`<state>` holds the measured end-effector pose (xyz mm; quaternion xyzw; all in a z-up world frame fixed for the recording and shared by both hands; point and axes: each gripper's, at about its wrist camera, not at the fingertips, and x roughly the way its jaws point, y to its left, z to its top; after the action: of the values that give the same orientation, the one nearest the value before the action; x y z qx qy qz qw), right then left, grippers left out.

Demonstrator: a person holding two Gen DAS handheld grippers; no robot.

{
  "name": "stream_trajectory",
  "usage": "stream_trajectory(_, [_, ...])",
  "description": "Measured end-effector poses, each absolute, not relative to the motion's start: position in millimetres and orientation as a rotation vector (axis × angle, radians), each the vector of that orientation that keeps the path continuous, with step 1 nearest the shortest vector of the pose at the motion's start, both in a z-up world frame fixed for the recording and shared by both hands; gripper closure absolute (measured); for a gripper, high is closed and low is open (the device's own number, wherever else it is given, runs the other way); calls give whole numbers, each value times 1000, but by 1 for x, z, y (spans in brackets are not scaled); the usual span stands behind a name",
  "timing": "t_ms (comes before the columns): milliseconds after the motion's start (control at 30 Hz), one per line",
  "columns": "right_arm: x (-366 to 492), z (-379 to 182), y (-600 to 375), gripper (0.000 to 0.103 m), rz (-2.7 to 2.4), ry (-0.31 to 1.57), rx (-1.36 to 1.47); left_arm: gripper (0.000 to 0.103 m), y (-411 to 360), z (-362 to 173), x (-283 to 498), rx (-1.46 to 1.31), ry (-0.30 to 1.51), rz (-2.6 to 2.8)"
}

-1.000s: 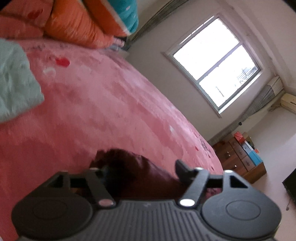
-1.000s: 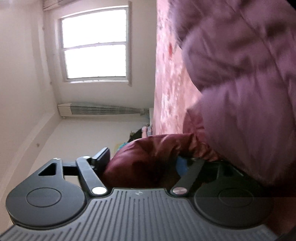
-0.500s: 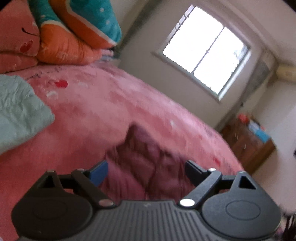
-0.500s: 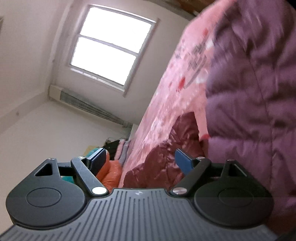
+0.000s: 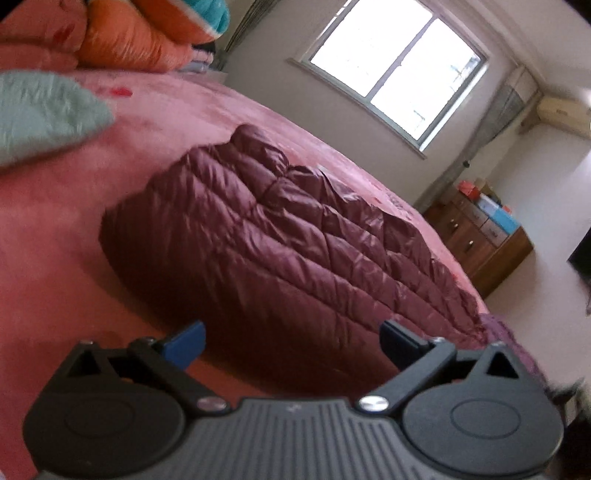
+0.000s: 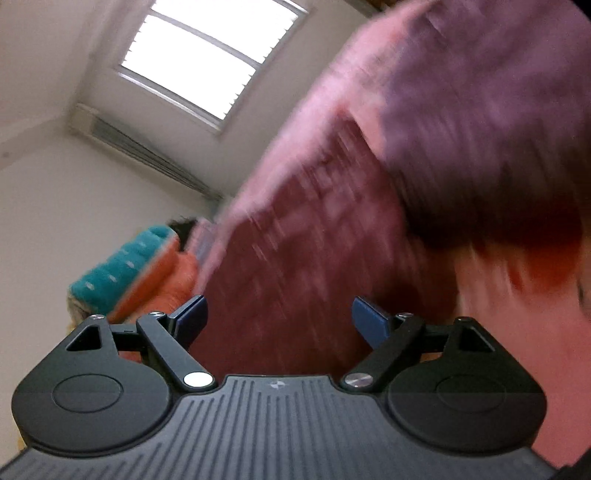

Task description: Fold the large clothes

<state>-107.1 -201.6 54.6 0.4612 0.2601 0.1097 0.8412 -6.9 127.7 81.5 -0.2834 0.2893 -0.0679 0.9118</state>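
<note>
A dark maroon quilted down jacket [image 5: 280, 236] lies flat on the pink bed [image 5: 55, 258], seen in the left wrist view. My left gripper [image 5: 291, 343] hovers just short of its near edge, jaws still opening wide, nothing between them. In the blurred right wrist view the same maroon jacket [image 6: 295, 258] lies ahead of my right gripper [image 6: 279, 319], which stands open and empty. A paler purple padded garment [image 6: 480, 122] fills the upper right of that view, close to the gripper.
A pale green folded cloth [image 5: 40, 114] lies at the bed's left. Orange and teal bedding [image 5: 147, 33] is stacked at the head. A wooden dresser [image 5: 480, 236] stands beyond the bed under the window [image 5: 399, 66].
Both grippers let go of the maroon jacket and pulled back from it with jaws spreading. The jacket now lies flat on the bed. The right view rolled round.
</note>
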Motion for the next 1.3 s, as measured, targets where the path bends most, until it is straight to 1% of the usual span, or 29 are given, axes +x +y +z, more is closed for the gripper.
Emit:
stream_trajectory(100, [-108, 29, -193, 0, 223, 642, 1051, 2, 126, 75, -5, -653, 590, -170])
stream_trajectory(200, [-100, 8, -193, 0, 175, 673, 1074, 1, 125, 63, 1, -705, 593, -168])
stream_trajectory(467, [-71, -2, -201, 0, 200, 583, 1030, 1, 137, 33, 28, -867, 578, -117])
stream_trajectory(567, [-65, -3, -197, 0, 225, 576, 958, 1, 139, 24, 40, -921, 567, -104])
stream_trajectory(833, [-75, 1, -193, 0, 243, 551, 959, 2, 129, 16, 65, -935, 538, -97])
stream_trajectory(900, [-75, 0, -193, 0, 228, 549, 961, 8, 126, 18, 66, -920, 555, -91])
stream_trajectory(933, [-79, 0, -192, 2, 217, 555, 959, 18, 125, 20, 68, -914, 570, -81])
stream_trajectory(967, [-84, 1, -193, 11, 204, 563, 957, 31, 125, 21, 67, -917, 583, -78])
stream_trajectory(1000, [-92, 2, -195, 20, 197, 571, 959, 37, 124, 22, 69, -926, 592, -79])
stream_trajectory(1033, [-94, 2, -196, 24, 194, 577, 966, 46, 124, 22, 69, -934, 594, -82])
stream_trajectory(1067, [-95, 1, -195, 33, 192, 584, 974, 55, 123, 25, 66, -930, 593, -86])
stream_trajectory(1100, [-98, 0, -197, 41, 193, 591, 985, 58, 120, 29, 64, -914, 592, -89])
stream_trajectory(1133, [-100, 1, -195, 45, 196, 596, 992, 64, 119, 32, 62, -901, 593, -89])
stream_trajectory(1167, [-101, 3, -194, 52, 193, 603, 991, 68, 118, 36, 60, -892, 596, -89])
stream_trajectory(1200, [-100, 5, -193, 59, 188, 607, 986, 69, 117, 39, 58, -888, 600, -89])
stream_trajectory(1300, [-110, 15, -187, 68, 180, 620, 966, 76, 117, 47, 51, -875, 612, -90])
